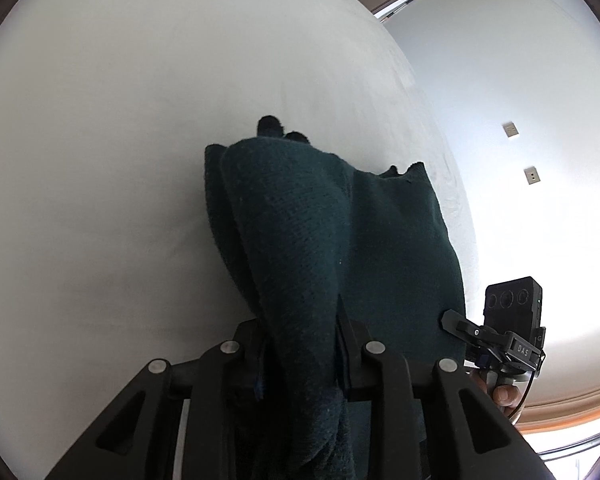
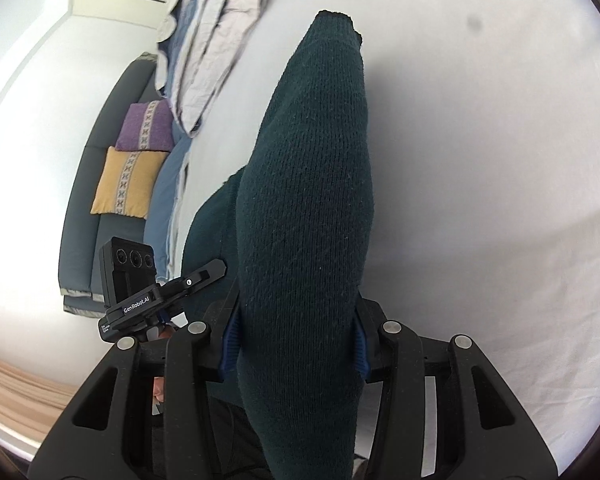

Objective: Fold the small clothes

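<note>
The left gripper [image 1: 300, 344] and the right gripper [image 2: 296, 344] each clamp a bunched part of the dark green knitted garment [image 2: 308, 200], holding it up over the white bed surface [image 1: 120, 160]. As I judge it, folding is barely begun: the cloth hangs gathered, no neat fold laid down yet. A folded pale quilt [image 2: 216, 48] lies at the bed's far edge; beyond, a yellow cushion [image 2: 128, 184] and a purple cushion [image 2: 144, 128] sit on a grey sofa [image 2: 80, 220], all well apart.

The garment [image 2: 308, 208] is coarse, matt dark-green knit; the bed [image 2: 480, 180] is smooth white cloth; the fingers [image 2: 362, 344] are matt black plastic.
</note>
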A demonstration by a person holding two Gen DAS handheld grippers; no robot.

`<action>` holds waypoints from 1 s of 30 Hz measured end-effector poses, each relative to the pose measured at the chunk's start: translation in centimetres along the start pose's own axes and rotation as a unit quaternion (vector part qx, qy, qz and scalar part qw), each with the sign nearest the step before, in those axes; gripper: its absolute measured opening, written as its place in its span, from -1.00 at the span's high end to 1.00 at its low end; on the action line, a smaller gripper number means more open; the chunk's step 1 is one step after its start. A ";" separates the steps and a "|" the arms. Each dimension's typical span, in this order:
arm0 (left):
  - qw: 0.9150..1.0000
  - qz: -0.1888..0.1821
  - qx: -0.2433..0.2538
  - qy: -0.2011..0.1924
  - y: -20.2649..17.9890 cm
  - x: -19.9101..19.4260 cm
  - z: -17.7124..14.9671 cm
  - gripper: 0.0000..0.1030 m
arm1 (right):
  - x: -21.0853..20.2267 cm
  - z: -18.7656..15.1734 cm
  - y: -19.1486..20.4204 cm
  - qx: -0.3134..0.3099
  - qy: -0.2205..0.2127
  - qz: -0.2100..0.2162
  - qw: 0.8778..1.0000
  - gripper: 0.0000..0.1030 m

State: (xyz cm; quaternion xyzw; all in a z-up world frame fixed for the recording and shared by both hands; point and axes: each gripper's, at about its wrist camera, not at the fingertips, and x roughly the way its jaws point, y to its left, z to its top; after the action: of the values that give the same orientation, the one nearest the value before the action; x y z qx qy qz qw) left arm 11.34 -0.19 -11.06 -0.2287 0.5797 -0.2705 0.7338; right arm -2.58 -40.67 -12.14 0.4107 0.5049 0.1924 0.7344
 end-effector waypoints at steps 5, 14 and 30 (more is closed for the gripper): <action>1.000 -0.020 -0.013 -0.005 1.5 0.7 -1.0 0.21 | 0.4 -0.6 -3.0 0.019 -0.009 0.041 0.999 0.15; 0.997 0.046 0.039 -0.054 0.0 -1.7 -2.5 0.04 | -1.1 -0.7 -1.8 -0.006 -0.032 0.003 0.999 0.04; 0.886 0.257 0.194 -0.333 -10.5 -10.9 -11.8 -1.00 | -10.7 -8.5 8.9 -0.195 -0.188 -0.191 0.944 0.00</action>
State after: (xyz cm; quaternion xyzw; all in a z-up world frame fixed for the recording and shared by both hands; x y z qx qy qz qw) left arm -3.54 -1.16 1.05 -0.0015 0.2763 -0.0873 0.9571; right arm -13.52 -39.44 -0.06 0.1843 0.3793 0.0623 0.9046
